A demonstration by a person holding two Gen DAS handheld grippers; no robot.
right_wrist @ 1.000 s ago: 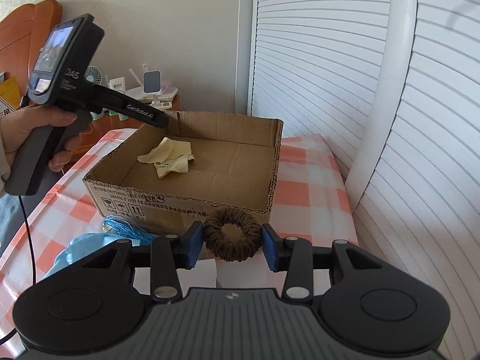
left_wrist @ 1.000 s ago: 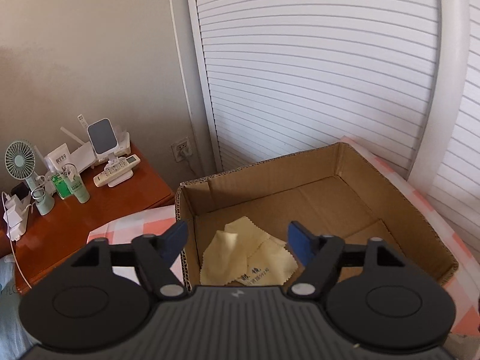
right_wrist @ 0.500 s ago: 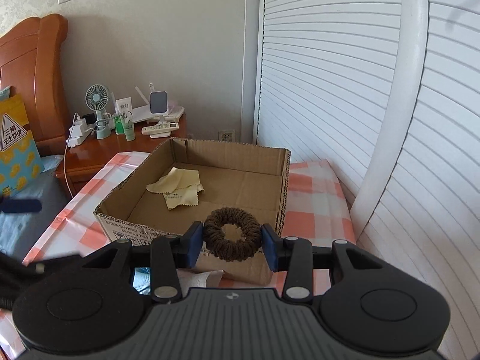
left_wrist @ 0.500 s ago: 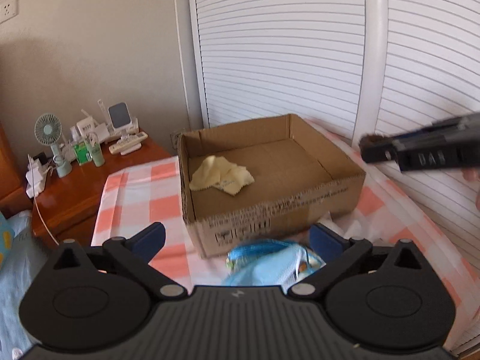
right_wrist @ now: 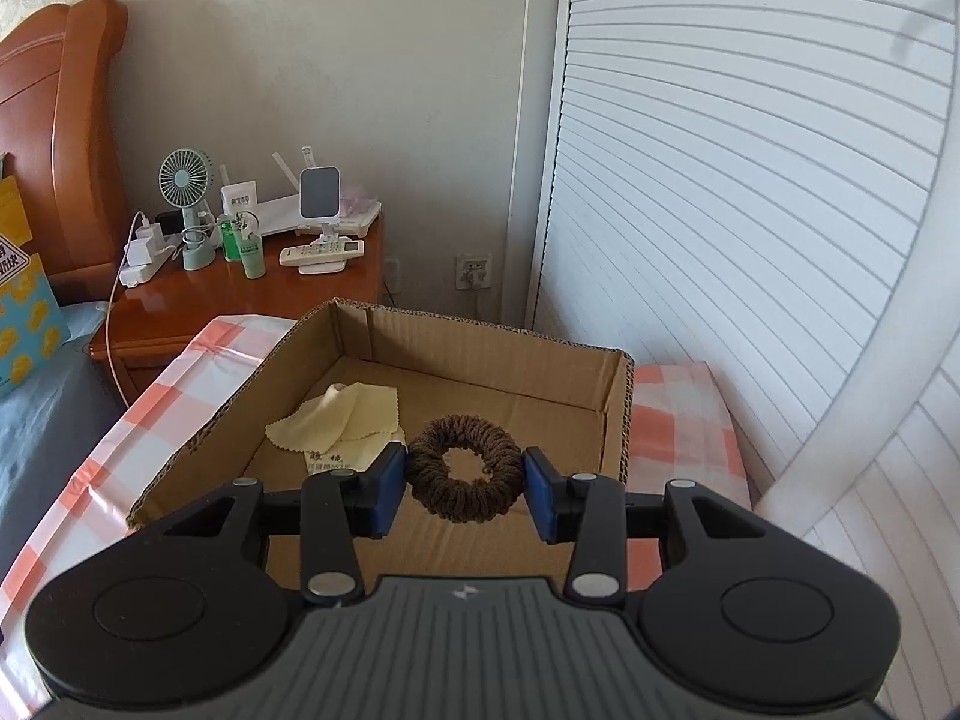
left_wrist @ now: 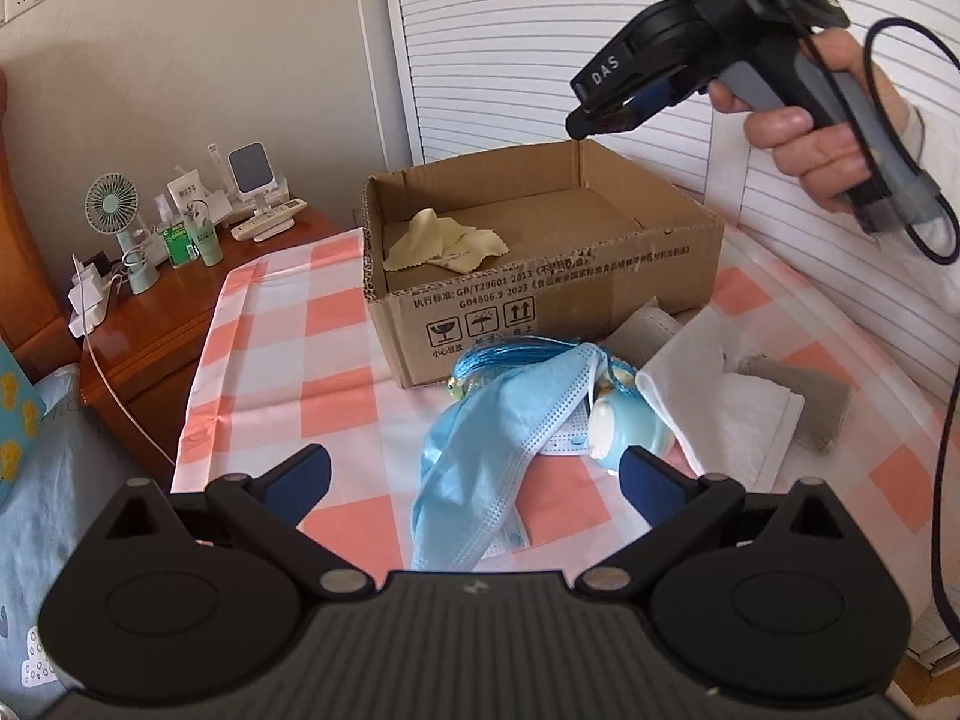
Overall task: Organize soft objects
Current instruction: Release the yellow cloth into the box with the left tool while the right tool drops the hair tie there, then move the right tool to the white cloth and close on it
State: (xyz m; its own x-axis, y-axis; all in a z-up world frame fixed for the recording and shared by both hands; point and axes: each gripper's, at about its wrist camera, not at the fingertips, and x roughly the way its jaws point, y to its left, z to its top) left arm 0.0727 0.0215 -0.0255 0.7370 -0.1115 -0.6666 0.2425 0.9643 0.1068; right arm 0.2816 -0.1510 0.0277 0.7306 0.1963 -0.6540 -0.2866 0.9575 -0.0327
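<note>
While the box [right_wrist: 480, 360] sits on the checked cloth [left_wrist: 336, 372], the right gripper [right_wrist: 465, 480] hangs above it, clamped on a brown scrunchie [right_wrist: 465, 474]. A yellow cloth [right_wrist: 342, 420] lies inside. Spread wide, the left gripper [left_wrist: 474, 480] hovers over a blue mask [left_wrist: 498, 420], seemingly not touching.

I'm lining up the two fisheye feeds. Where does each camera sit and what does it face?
Left wrist: behind the open left gripper, looking down over the light blue face mask toward the brown cardboard box; the person's right hand shows.
Right wrist: behind the right gripper, which clamps a brown knitted scrunchie above the box.
Shared: box, pale yellow cloth, wooden nightstand.
</note>
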